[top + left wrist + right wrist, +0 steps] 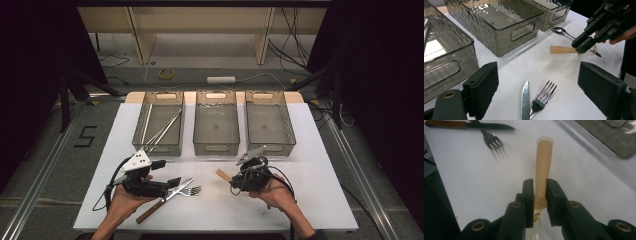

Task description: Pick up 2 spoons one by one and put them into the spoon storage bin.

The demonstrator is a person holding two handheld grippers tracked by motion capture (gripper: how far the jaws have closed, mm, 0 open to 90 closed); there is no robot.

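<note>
We have the right gripper [539,188] clamped on the tan plastic-handled spoon [543,167], lifted just off the white table [310,165]; handle axis runs straight out ahead of the jaws, toward the left gripper [167,174], which hangs open over the knife and fork

Overhead light falls on the white tabletop [310,150], which glows bright against black surroundings on both sides of the high view. That view is soft and low in detail, with short, faint shadows under the three clear bins [216,129]. In the left gripper view, glare ripples across the textured bin walls [506,32], the fork [541,98] is reasonably sharp, and the near black tongs [534,90] are blurred. In the right gripper view the fork tines [496,146] smear with motion blur, the tan handle [543,167] looks hazy, the tongs [539,192] are dark and soft, and the tabletop washes out toward grey.
</note>
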